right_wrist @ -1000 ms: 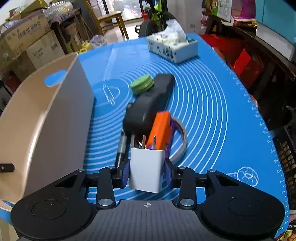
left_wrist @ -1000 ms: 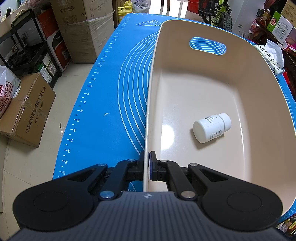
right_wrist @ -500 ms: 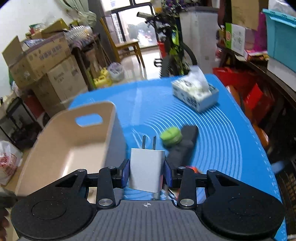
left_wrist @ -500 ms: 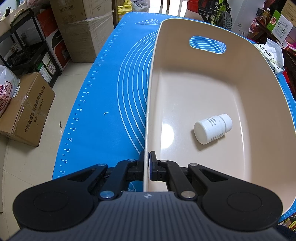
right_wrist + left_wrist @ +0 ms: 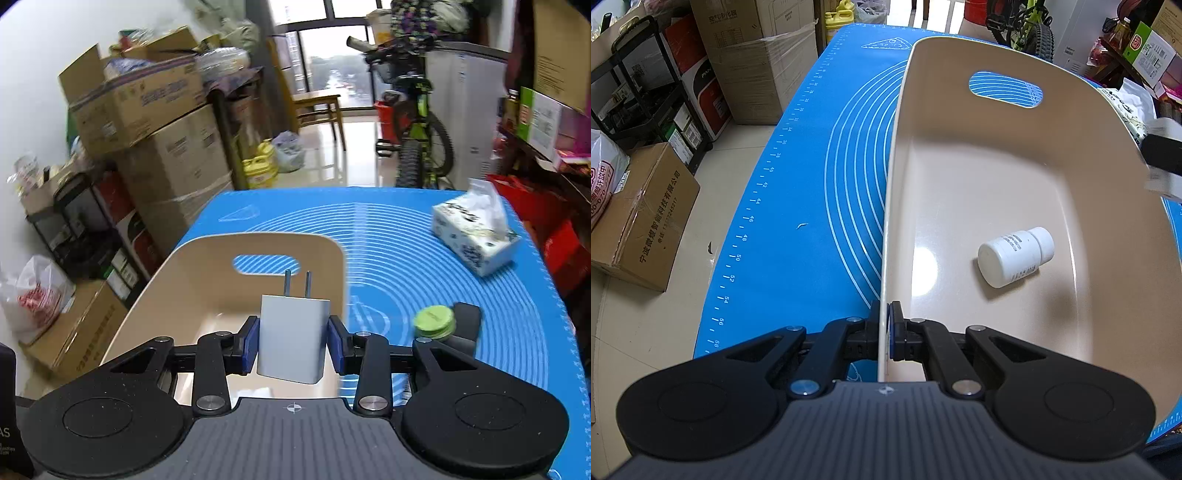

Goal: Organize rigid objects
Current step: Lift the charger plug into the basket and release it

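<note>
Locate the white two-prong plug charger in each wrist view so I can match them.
Left wrist view: far right edge, blurred, above the beige plastic bin's right rim; white two-prong plug charger partly hidden.
Right wrist view: centre, prongs up, white two-prong plug charger clamped in the right gripper.
Shared landmark: the bin's oval handle cutout.

I count one beige bin [image 5: 1015,155], one white bottle [image 5: 1015,256] in it, one white charger [image 5: 293,339] with two prongs, one green disc [image 5: 434,322], one black case [image 5: 466,321], one tissue box [image 5: 474,240], one blue mat [image 5: 820,206]
</note>
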`<move>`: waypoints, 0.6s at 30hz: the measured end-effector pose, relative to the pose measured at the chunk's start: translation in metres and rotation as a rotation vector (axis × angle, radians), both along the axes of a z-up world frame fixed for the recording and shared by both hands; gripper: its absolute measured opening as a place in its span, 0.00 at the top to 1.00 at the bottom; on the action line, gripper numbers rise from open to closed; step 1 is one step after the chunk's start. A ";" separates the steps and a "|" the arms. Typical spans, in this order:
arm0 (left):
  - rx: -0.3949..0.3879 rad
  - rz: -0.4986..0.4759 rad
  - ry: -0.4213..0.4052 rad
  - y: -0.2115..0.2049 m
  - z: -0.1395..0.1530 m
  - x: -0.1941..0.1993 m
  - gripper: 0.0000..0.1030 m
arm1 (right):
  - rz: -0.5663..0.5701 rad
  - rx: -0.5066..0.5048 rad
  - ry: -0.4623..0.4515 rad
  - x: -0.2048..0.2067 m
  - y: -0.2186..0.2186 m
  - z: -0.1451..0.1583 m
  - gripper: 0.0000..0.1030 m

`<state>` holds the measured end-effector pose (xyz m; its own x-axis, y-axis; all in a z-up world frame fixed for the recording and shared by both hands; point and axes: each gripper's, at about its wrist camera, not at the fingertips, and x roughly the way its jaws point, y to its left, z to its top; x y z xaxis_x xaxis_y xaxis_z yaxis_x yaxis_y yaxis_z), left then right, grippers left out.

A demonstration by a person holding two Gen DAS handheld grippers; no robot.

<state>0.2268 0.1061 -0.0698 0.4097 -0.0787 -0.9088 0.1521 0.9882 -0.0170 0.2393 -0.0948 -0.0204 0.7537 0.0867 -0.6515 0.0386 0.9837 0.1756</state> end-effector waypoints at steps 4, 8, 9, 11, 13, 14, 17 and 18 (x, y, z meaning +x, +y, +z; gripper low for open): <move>0.011 0.000 0.000 -0.002 0.000 0.001 0.96 | 0.060 -0.034 0.041 0.011 0.021 -0.009 0.56; 0.001 -0.003 0.000 0.001 -0.001 0.000 0.96 | 0.118 -0.095 0.099 0.016 0.041 -0.024 0.56; -0.004 -0.003 0.003 0.002 -0.002 0.000 0.96 | 0.128 -0.103 0.111 0.017 0.044 -0.027 0.56; -0.007 -0.003 0.007 0.002 -0.003 0.001 0.96 | 0.150 -0.106 0.136 0.017 0.049 -0.034 0.56; 0.000 -0.005 0.006 0.001 -0.003 0.001 0.96 | 0.175 -0.120 0.163 0.016 0.055 -0.041 0.56; 0.002 -0.006 0.006 0.001 -0.003 0.001 0.96 | 0.186 -0.135 0.179 0.017 0.059 -0.043 0.56; 0.002 -0.005 0.007 0.001 -0.003 0.002 0.96 | 0.202 -0.178 0.223 0.018 0.067 -0.050 0.56; 0.002 -0.005 0.007 0.001 -0.003 0.002 0.96 | 0.205 -0.184 0.238 0.020 0.067 -0.051 0.56</move>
<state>0.2289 0.1069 -0.0725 0.4027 -0.0786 -0.9119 0.1568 0.9875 -0.0159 0.2589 -0.0277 -0.0716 0.5579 0.0855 -0.8255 -0.1445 0.9895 0.0048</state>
